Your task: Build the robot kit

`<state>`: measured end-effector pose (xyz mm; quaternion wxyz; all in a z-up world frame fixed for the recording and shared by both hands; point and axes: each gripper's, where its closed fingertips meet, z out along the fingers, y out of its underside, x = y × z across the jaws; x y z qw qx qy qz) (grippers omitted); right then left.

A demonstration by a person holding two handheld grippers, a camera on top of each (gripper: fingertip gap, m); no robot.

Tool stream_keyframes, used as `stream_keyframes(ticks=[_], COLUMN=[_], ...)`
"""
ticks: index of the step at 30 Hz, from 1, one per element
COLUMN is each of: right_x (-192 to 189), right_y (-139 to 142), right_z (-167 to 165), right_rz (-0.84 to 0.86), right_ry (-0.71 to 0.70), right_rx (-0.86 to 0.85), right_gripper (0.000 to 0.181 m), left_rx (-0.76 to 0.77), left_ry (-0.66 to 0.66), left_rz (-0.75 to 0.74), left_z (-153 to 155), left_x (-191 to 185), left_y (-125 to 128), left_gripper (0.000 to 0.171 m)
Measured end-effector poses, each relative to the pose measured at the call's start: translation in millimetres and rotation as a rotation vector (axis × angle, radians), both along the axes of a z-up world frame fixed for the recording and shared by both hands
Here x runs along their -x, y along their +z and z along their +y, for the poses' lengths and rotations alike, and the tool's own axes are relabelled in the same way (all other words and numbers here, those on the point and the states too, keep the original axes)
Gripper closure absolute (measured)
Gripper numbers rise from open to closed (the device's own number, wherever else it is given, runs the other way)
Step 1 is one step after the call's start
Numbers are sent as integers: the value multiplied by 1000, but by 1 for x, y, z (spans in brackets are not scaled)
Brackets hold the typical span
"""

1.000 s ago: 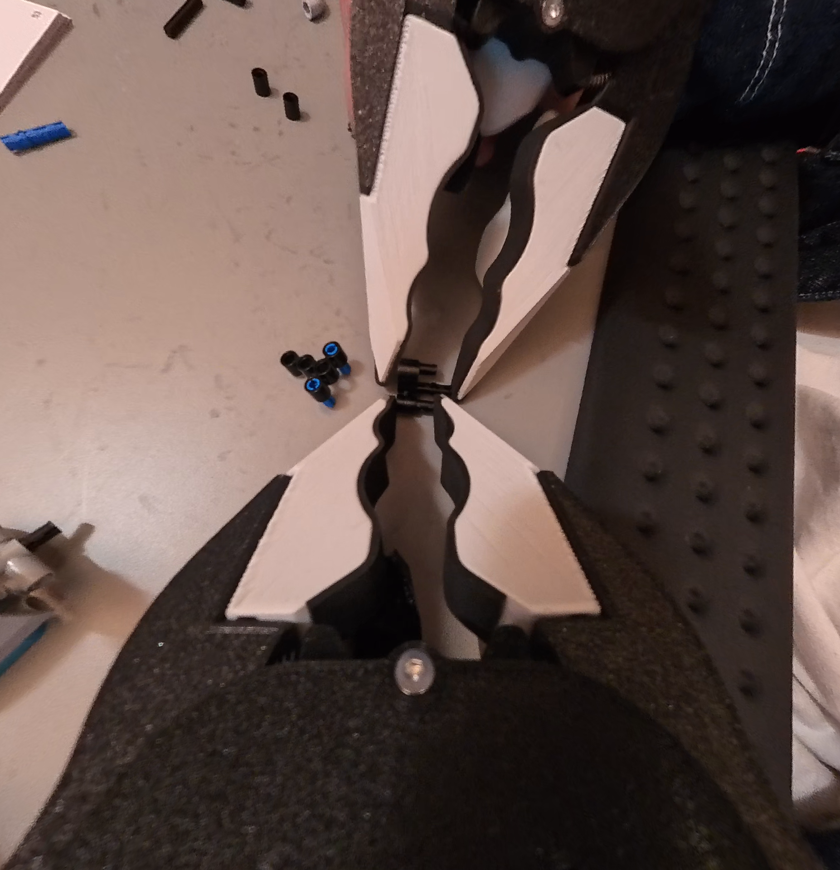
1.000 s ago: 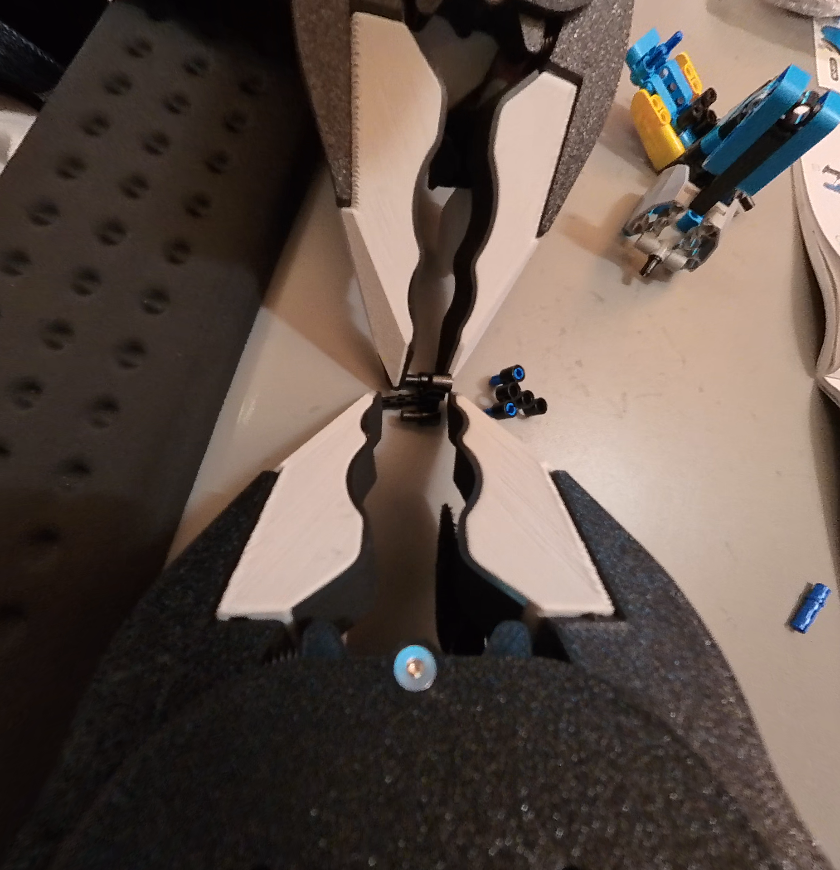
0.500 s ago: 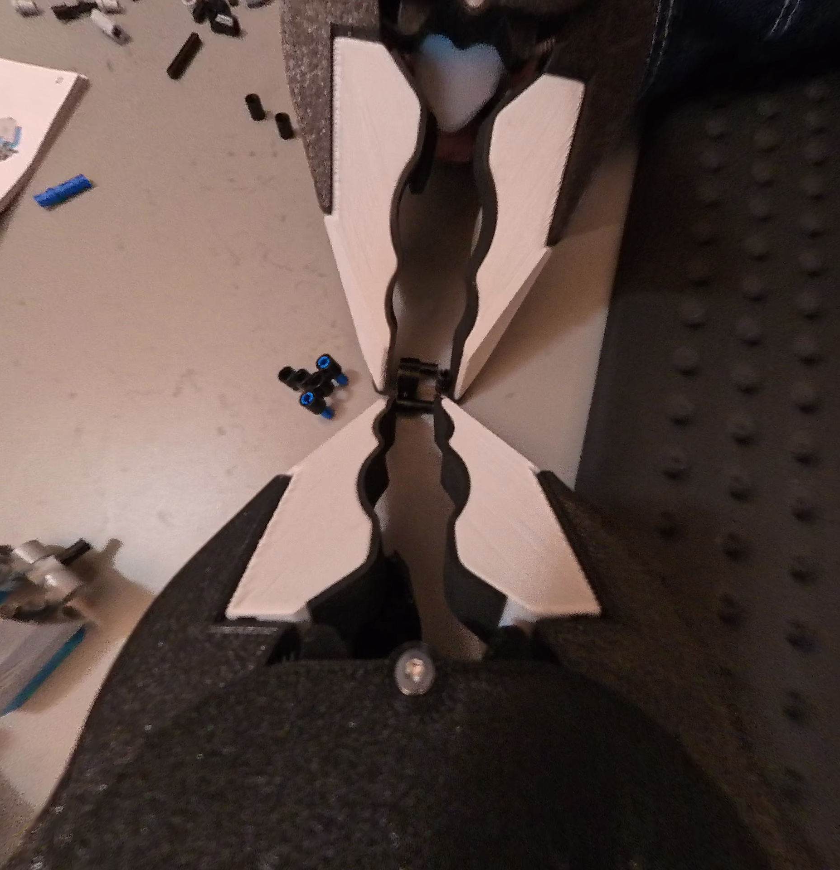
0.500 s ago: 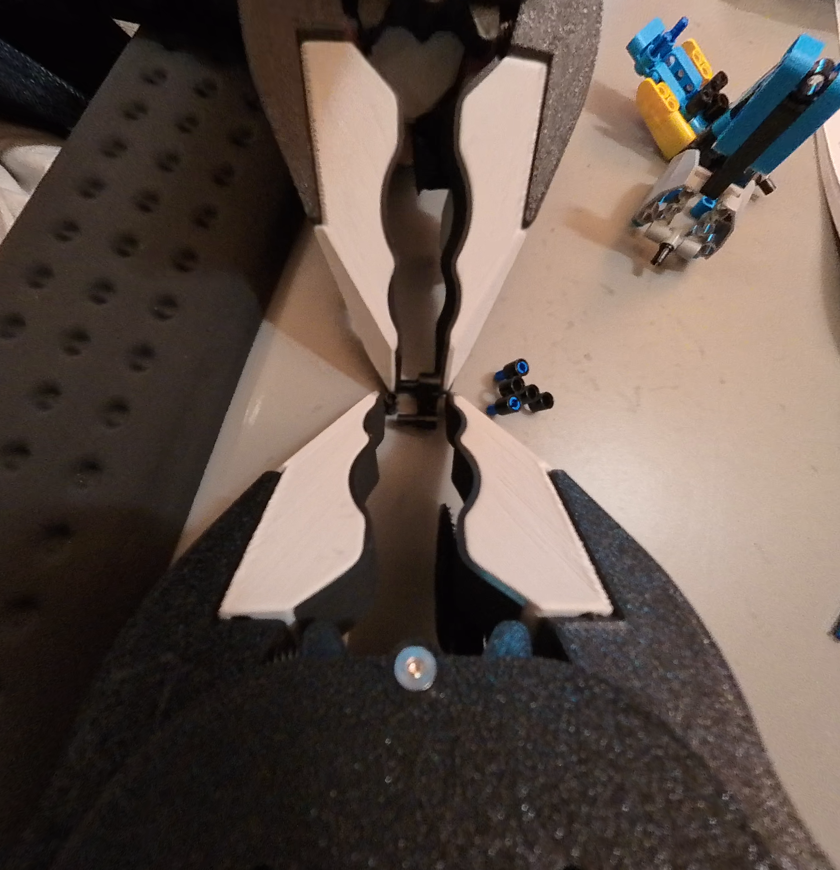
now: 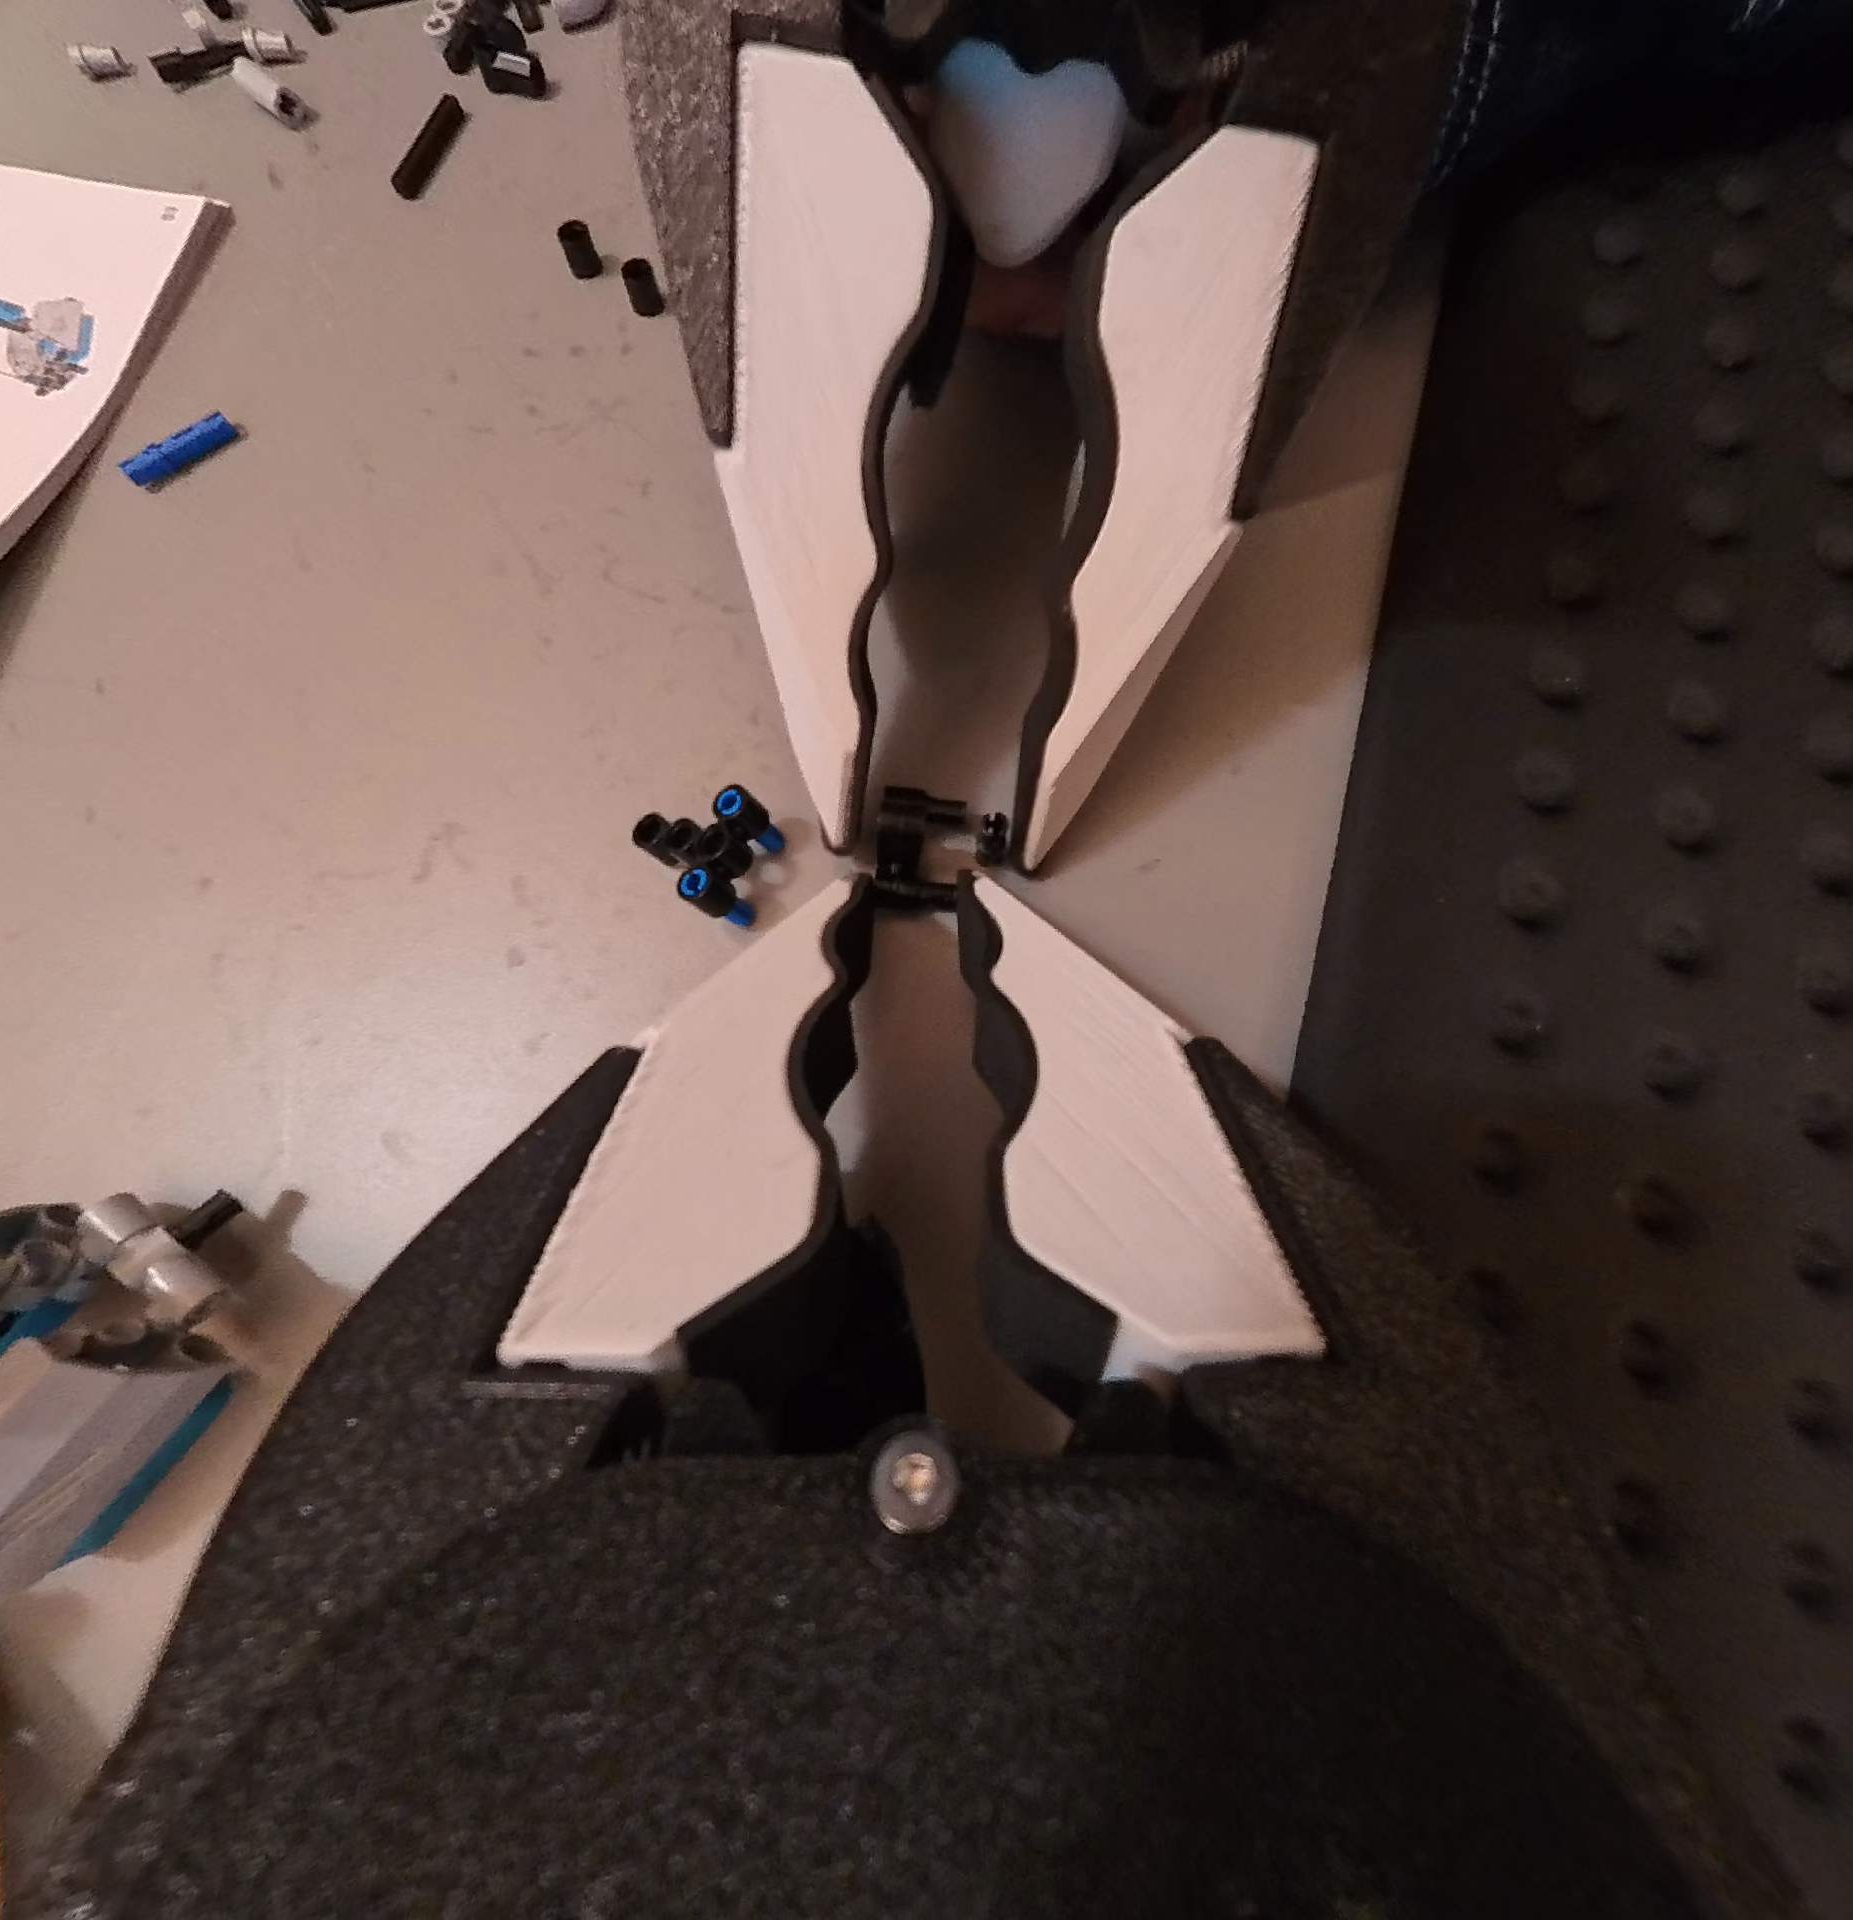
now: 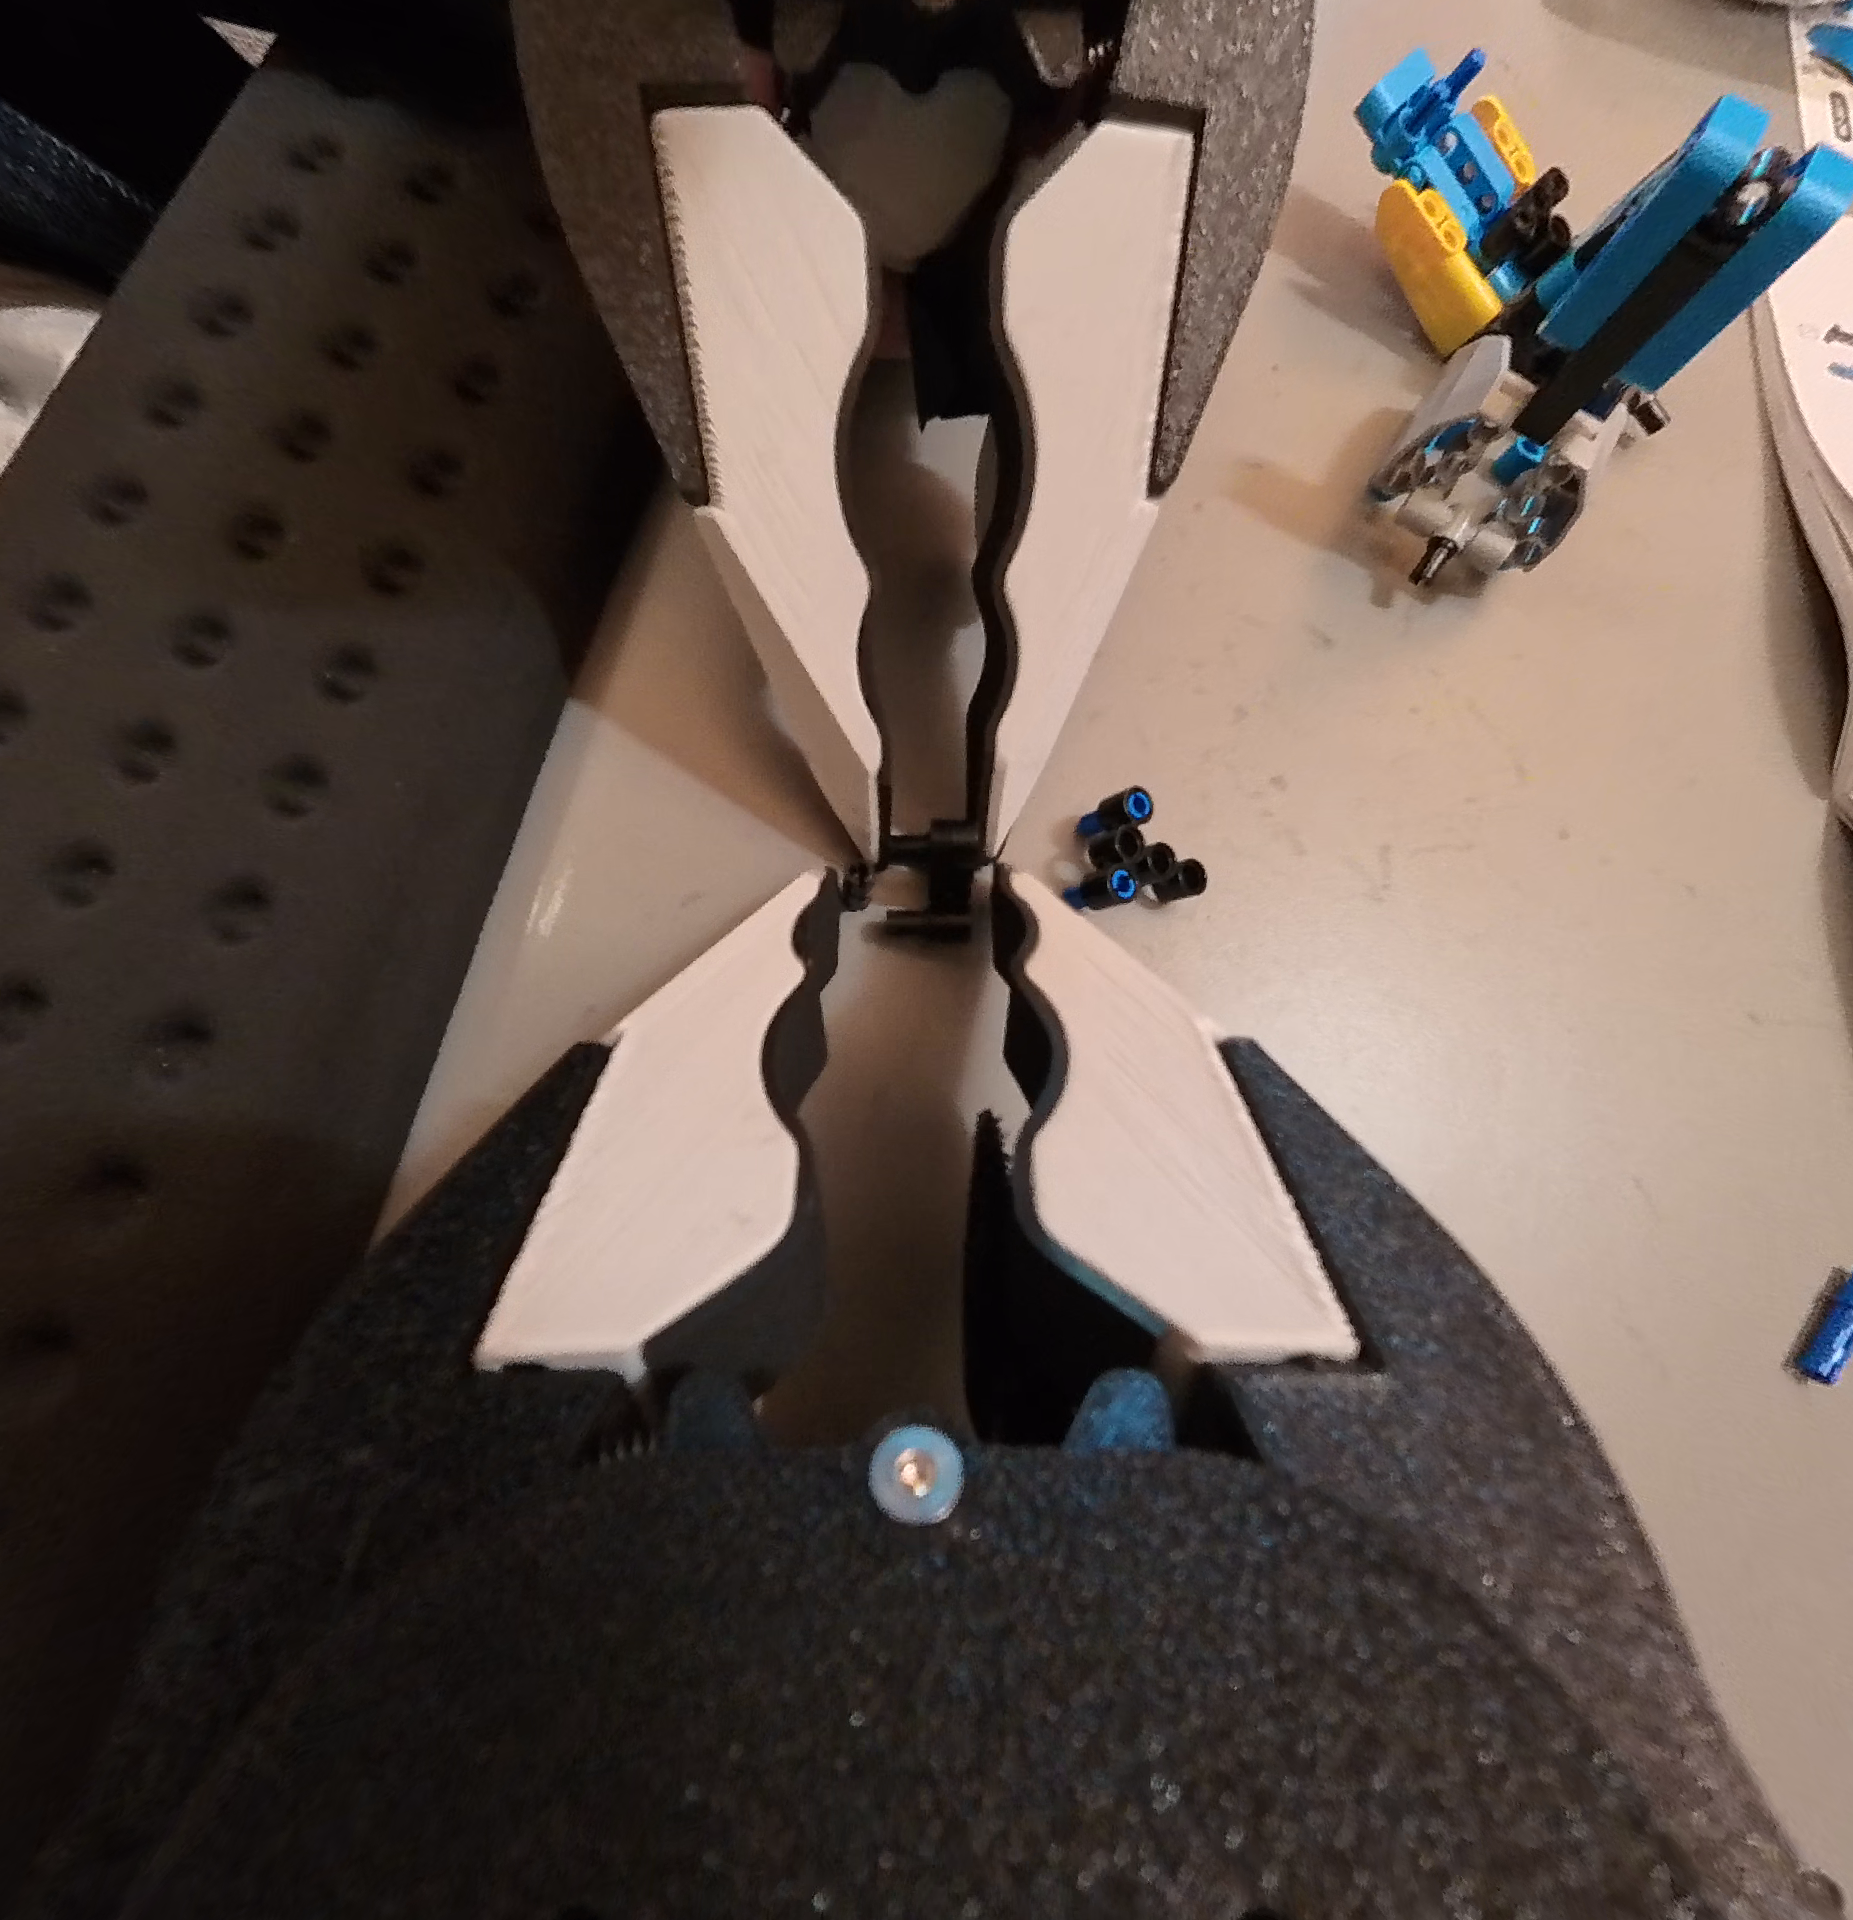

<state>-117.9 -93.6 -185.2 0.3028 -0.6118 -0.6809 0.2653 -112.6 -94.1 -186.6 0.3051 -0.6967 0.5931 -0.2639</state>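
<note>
With both my left fingers (image 5: 906,883) and right fingers (image 6: 927,883) pinched tip-to-tip on the small black connector piece (image 5: 917,852) just beside the pin cluster (image 5: 709,852), any twist risks popping it onto the bench (image 5: 330,727).

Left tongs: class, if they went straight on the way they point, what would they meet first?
The small black plastic connector piece at their tips, and directly behind it the white-fingered right tongs facing them tip to tip.
</note>
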Motion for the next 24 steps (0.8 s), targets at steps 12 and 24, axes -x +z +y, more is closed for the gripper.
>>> stream_keyframes(ticks=[12,24], right_x=[-4,-9], right_y=[12,44], right_z=[6,10], right_rz=[69,262], right_ry=[-28,-69], right_rx=[64,468], right_gripper=[152,152], left_rx=[-77,-722], left_ry=[24,6], left_rz=[1,4], left_z=[6,16], left_x=[2,-1], left_y=[2,41], left_gripper=[156,156])
